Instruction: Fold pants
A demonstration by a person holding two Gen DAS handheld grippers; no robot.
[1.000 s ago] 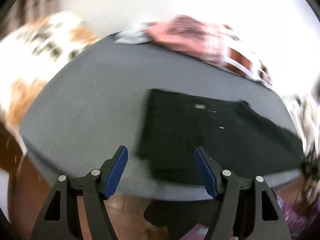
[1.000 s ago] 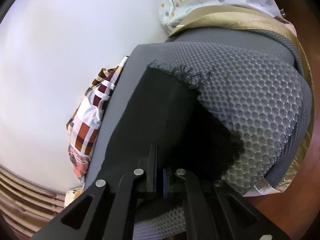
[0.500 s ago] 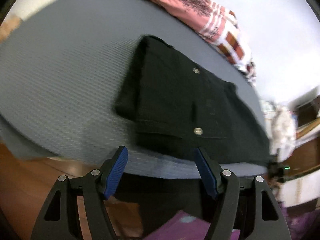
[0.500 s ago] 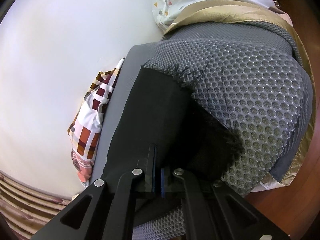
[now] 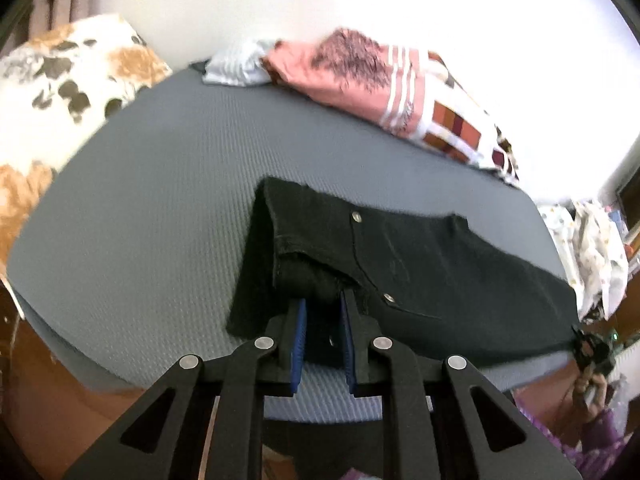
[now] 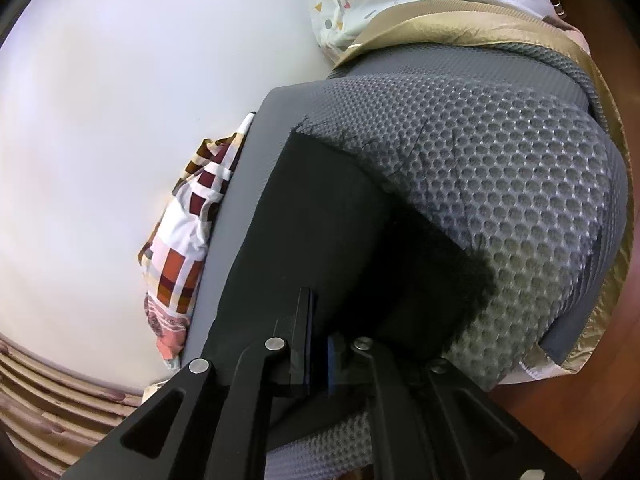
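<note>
Black pants [image 5: 420, 256] lie lengthwise on a grey mesh mattress [image 5: 160, 208], waistband end near me in the left wrist view. My left gripper [image 5: 322, 308] is at that waistband, its jaws closing, and the blue pads pinch the raised fabric by the fly. In the right wrist view the pants [image 6: 304, 216] stretch away along the mattress [image 6: 500, 184], with a frayed hem at the far end. My right gripper [image 6: 319, 316] holds the near edge of the leg. Its jaws are opening a hair, with the cloth still pressed between the pads.
Pink and checked clothes [image 5: 360, 72] lie along the mattress's far edge by the white wall. A floral pillow [image 5: 60, 80] sits at the left and a white patterned cloth [image 5: 588, 240] at the right end. Wooden floor [image 5: 36, 392] lies below the near edge.
The left gripper came down to the waistband and its jaws went from wide open to closed on the fabric, lifting it slightly. The right gripper stayed in place on the leg.
</note>
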